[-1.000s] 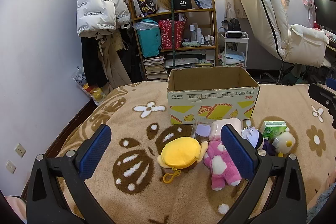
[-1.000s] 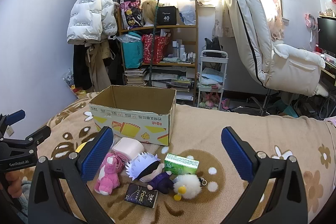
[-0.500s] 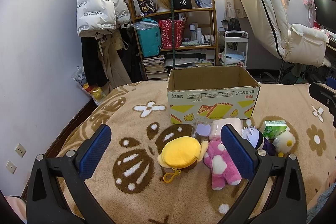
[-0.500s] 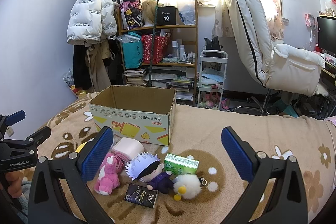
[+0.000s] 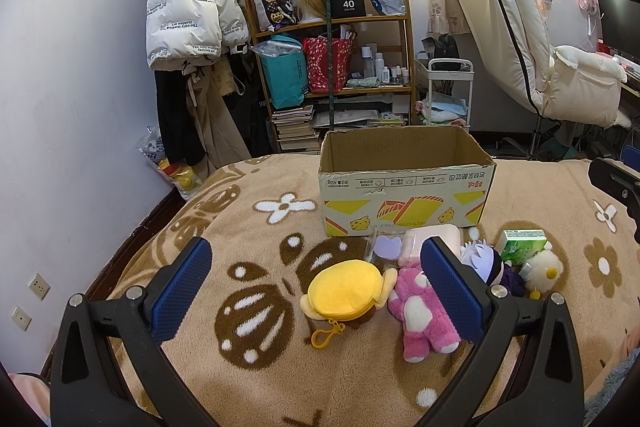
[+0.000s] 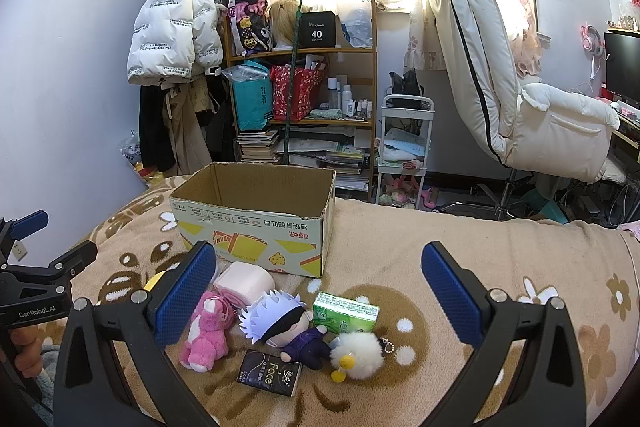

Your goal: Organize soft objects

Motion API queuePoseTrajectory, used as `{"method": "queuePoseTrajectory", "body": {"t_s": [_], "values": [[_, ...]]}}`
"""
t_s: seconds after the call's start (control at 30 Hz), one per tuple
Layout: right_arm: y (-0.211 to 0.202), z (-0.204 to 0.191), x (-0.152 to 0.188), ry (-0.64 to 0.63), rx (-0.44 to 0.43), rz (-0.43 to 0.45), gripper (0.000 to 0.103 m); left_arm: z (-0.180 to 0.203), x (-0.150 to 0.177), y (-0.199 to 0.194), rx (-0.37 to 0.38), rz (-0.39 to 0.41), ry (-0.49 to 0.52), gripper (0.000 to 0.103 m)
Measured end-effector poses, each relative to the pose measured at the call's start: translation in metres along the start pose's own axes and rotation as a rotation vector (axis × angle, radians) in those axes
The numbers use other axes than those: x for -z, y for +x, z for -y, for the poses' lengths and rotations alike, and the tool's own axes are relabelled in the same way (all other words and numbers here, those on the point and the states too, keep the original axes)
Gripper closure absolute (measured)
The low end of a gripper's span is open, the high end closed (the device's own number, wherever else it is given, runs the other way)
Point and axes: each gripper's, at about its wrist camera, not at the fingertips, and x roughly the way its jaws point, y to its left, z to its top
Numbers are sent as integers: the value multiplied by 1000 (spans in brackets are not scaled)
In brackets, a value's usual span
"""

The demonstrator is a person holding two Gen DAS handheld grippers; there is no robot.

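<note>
A: Brown-flowered tan fleece blanket [image 5: 280, 367], yellow round plush pouch [image 5: 346, 289], pink white-spotted plush bear [image 5: 420, 315].

B: Green tissue pack [image 6: 346, 313], black packet [image 6: 269, 373], yellow-printed cardboard box [image 6: 256, 227].

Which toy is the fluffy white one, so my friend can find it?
Start at the open cardboard box on the tan flowered blanket. In front of it lies a row of small toys and packets; the round fluffy white plush chick sits at the row's right end, below the green tissue packet. Only it has a yellow beak and a keychain.
</note>
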Motion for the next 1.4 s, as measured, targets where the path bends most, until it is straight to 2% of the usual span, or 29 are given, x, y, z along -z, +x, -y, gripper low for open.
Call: {"method": "queuePoseTrajectory", "body": {"t_s": [1.4], "values": [[2,0,0,0,1,-4,0,-4,1,1,-1,-6,-1,1]]}}
